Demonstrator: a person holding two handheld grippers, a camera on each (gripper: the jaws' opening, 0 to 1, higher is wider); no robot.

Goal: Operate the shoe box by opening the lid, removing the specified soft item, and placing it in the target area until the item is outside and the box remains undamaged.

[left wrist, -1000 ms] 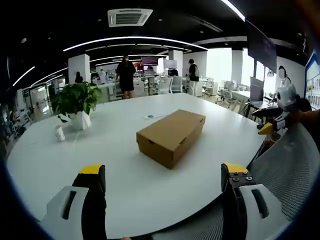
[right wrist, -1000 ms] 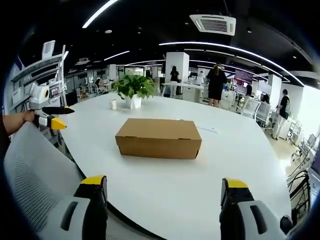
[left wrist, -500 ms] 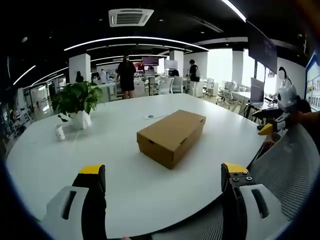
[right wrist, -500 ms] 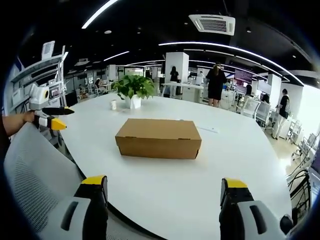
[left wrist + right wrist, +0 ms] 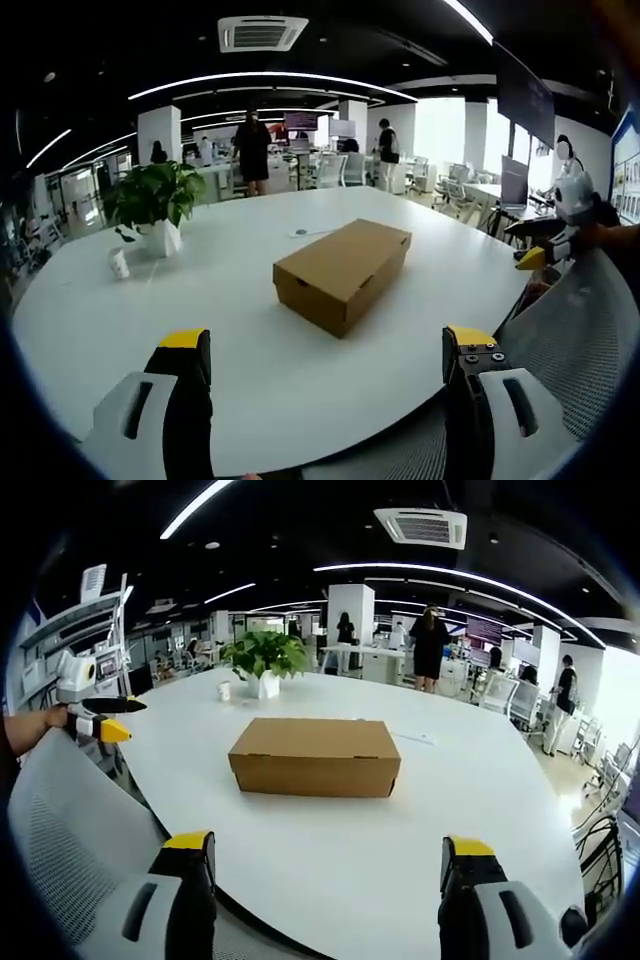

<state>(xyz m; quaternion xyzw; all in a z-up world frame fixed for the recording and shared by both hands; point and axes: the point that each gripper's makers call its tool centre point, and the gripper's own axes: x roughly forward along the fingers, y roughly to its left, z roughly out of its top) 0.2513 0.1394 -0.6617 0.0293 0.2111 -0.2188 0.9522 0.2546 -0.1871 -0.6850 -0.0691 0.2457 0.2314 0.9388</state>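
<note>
A closed brown cardboard shoe box (image 5: 342,272) lies on the big white round table (image 5: 240,340); the right gripper view has the box (image 5: 315,757) with its long side facing me. My left gripper (image 5: 325,350) hangs open near the table's front edge, well short of the box, with nothing between its yellow-tipped jaws. My right gripper (image 5: 325,848) is open too, held back from the table edge. Each gripper appears small at the other view's side: the right gripper (image 5: 545,245) and the left gripper (image 5: 98,720). The soft item is hidden inside the box.
A potted green plant (image 5: 155,205) and a small white cup (image 5: 119,265) stand on the far left of the table. A grey mesh chair back (image 5: 580,340) sits by the table's edge. People, desks and chairs fill the office behind.
</note>
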